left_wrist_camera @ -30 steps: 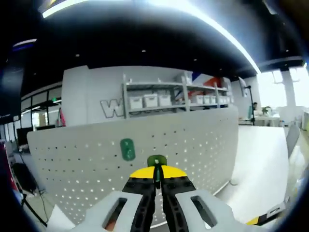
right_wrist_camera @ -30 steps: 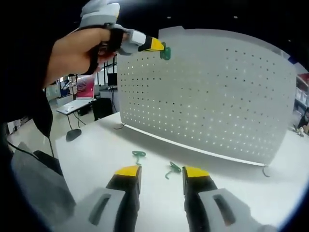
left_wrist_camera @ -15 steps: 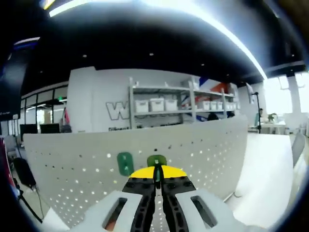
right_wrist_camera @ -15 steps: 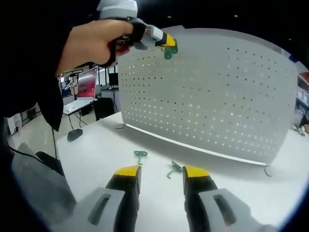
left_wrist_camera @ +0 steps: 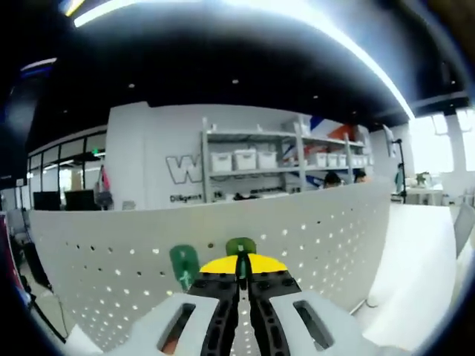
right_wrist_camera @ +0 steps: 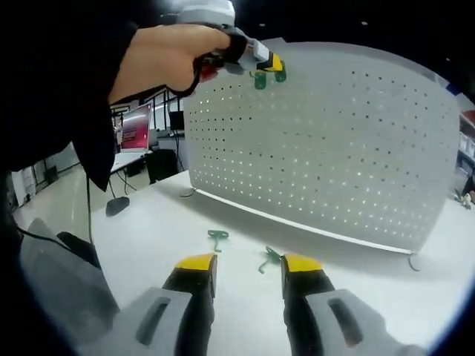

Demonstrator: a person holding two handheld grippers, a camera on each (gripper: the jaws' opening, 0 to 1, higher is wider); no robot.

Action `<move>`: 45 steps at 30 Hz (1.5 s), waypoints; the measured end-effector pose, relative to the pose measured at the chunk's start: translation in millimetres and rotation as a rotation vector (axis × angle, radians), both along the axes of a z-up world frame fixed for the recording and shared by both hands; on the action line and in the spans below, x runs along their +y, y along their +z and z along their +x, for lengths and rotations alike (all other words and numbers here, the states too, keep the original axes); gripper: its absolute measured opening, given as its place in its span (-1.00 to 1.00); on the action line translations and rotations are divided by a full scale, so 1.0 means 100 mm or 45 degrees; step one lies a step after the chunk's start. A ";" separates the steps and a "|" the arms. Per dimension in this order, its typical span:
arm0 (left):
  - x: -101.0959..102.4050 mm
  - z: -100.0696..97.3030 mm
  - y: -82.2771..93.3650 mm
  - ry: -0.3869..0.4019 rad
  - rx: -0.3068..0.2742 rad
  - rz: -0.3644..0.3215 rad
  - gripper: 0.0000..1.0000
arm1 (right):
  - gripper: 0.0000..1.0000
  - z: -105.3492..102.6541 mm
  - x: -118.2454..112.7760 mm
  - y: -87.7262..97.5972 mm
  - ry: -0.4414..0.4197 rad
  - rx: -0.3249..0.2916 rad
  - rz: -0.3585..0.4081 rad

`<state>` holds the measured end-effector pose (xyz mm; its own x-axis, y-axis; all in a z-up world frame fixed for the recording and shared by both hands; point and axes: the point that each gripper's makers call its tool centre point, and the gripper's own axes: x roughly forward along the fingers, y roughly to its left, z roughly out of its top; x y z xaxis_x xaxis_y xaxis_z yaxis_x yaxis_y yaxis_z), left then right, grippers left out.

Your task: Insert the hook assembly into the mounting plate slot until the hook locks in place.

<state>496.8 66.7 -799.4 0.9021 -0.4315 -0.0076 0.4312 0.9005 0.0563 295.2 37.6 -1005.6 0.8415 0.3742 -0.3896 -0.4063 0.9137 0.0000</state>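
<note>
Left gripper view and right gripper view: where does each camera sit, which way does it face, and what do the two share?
Left gripper view: rides the left gripper, raised near the top edge of the pegboard, facing shelves beyond; shut jaws pinch a green hook, another green hook beside it.
Right gripper view: rides the right gripper, low over the table, facing the pegboard; open jaws, a hand, two loose hooks.
Shared: pegboard, left gripper, its hook.

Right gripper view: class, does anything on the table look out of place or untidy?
Two green hooks lie loose on the white table, one hook left of the other, in front of the pegboard. The left gripper holds a third hook near the board's top edge.
</note>
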 end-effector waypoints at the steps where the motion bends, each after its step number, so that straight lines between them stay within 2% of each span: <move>1: 0.00 0.00 0.00 0.003 -0.001 0.002 -0.95 | -0.36 0.00 -0.01 0.00 0.000 0.000 0.000; 6: 0.03 0.04 0.00 0.031 -0.001 0.007 -0.95 | -0.36 0.02 -0.08 -0.03 -0.016 0.013 0.008; 16: -0.01 0.14 -0.01 0.050 0.005 0.023 -0.95 | -0.36 0.03 -0.08 -0.03 -0.004 0.013 0.006; 25: -0.04 0.13 -0.04 0.069 0.000 0.090 -0.95 | -0.36 0.04 -0.11 -0.02 -0.004 0.012 0.014; 37: -0.06 0.15 -0.03 0.142 -0.077 0.198 -0.95 | -0.36 0.03 -0.10 -0.04 0.000 0.021 0.017; 45: -0.08 0.14 -0.03 0.200 -0.101 0.266 -0.94 | -0.36 0.04 -0.10 -0.03 -0.002 0.019 0.017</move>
<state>511.1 59.0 -802.5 0.9591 -0.2831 -0.0087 0.2744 0.9212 0.2757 299.4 27.5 -1008.6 0.8363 0.3781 -0.3970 -0.4047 0.9143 0.0182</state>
